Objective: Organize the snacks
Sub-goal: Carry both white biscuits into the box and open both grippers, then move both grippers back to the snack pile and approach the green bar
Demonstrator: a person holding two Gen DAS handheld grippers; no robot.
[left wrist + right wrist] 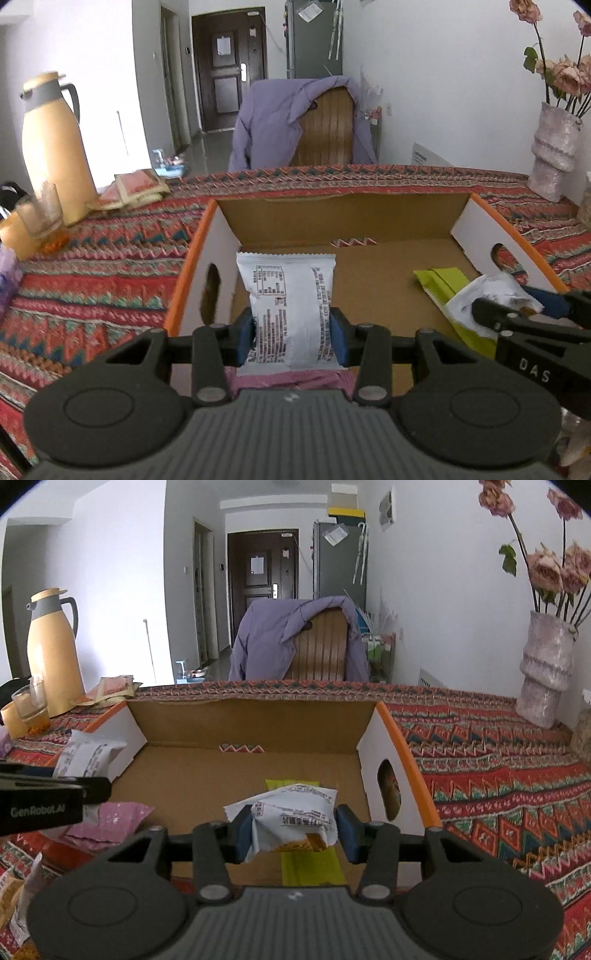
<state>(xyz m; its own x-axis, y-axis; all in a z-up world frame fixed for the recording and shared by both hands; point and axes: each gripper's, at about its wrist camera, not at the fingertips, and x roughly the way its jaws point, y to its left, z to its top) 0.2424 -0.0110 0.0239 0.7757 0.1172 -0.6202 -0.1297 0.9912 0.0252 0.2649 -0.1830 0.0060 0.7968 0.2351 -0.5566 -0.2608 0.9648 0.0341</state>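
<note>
Both your tools are loaded right now. Your left tool point(292, 326) is clamped on a white packet point(288, 295), which stands upright with its long axis pointing away from you, over the box point(192, 254) at its left wall. Your right tool point(291, 829) pinches a crumpled white packet point(291, 812) just above the green packet point(310, 867) lying on the box floor, near the right wall. Both tools are level, pointing forward, side by side. I'd say straight down and let go on each side.
</note>
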